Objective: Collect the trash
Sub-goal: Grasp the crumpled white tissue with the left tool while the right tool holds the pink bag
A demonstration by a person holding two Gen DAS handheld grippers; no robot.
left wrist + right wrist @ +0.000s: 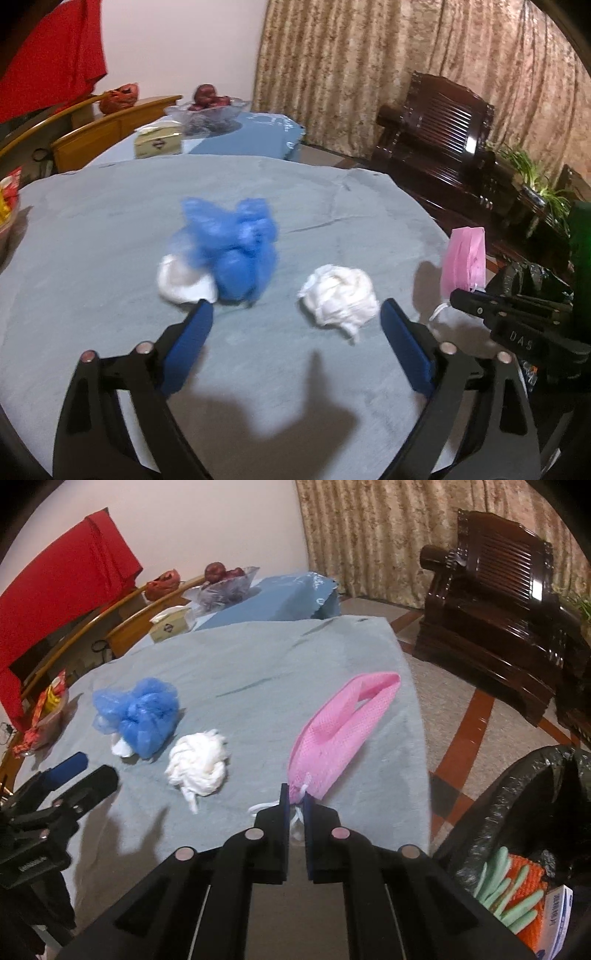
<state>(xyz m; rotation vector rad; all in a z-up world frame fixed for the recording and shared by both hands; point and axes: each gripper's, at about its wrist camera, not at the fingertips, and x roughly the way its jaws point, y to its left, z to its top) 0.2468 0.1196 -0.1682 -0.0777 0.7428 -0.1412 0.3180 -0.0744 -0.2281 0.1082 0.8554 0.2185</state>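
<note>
A pink mesh bag (336,731) hangs over the table's right side, its white-corded end pinched in my right gripper (294,798), which is shut on it; the bag also shows in the left wrist view (463,260). A white crumpled wad (340,299) lies between the blue fingers of my left gripper (297,308), which is open and not touching it. A blue plastic bag (232,243) sits beyond, with a second white wad (181,280) beside it. From the right wrist view the wad (197,764) and blue bag (140,712) lie to the left.
A bin lined with a black bag (517,797) stands at the right, holding green gloves and orange material. A snack packet (48,709) lies at the table's left edge. Behind are a tissue box (159,142), a glass fruit bowl (207,107) and a dark wooden chair (439,122).
</note>
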